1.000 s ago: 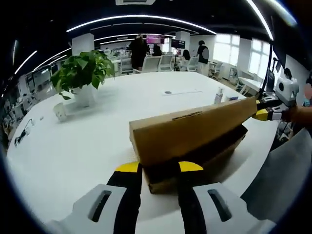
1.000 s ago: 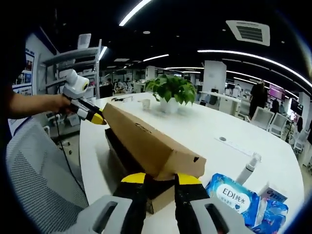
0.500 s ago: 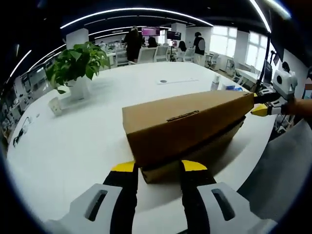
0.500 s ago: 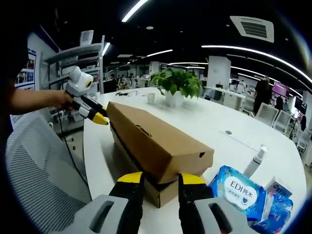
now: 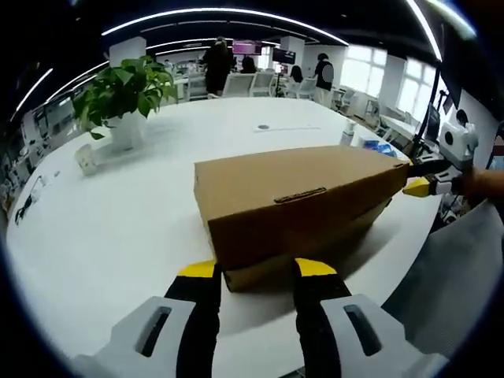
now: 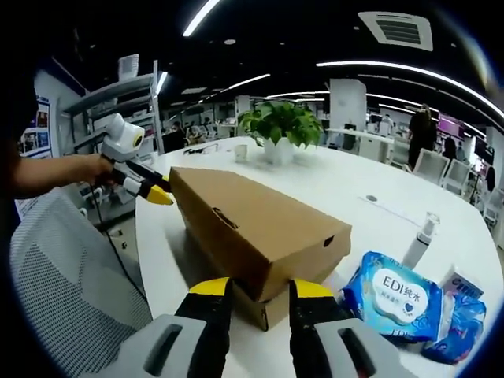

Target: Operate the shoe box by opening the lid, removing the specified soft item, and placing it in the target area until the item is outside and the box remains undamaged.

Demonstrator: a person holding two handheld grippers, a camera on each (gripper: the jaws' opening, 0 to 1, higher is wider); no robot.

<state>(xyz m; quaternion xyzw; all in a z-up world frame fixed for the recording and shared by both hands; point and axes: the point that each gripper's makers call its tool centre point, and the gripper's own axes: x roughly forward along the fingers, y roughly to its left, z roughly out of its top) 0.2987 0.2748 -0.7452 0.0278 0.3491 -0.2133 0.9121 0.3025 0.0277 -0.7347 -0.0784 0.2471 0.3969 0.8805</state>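
Two grippers sit at opposite ends of the shoe box (image 5: 295, 206). Left gripper (image 5: 256, 272): jaws apart, yellow tips just below the near end of the box, nothing between them. Right gripper (image 6: 254, 290): jaws apart, tips flanking the near lower corner of the box; whether they touch it cannot be told. The cardboard lid (image 6: 252, 224) rests nearly closed over the base. The box lies on the white counter (image 5: 102, 228). Beyond stand a potted plant (image 5: 126, 94), a tissue pack (image 6: 398, 295) and a small bottle (image 6: 417, 240).

Box mid-table, plant behind.
Shoe box (image 5: 303, 205) at frame centre on the table (image 5: 102, 236); potted plant (image 5: 122, 94) upper left; tissue pack (image 6: 394, 295) lower right.
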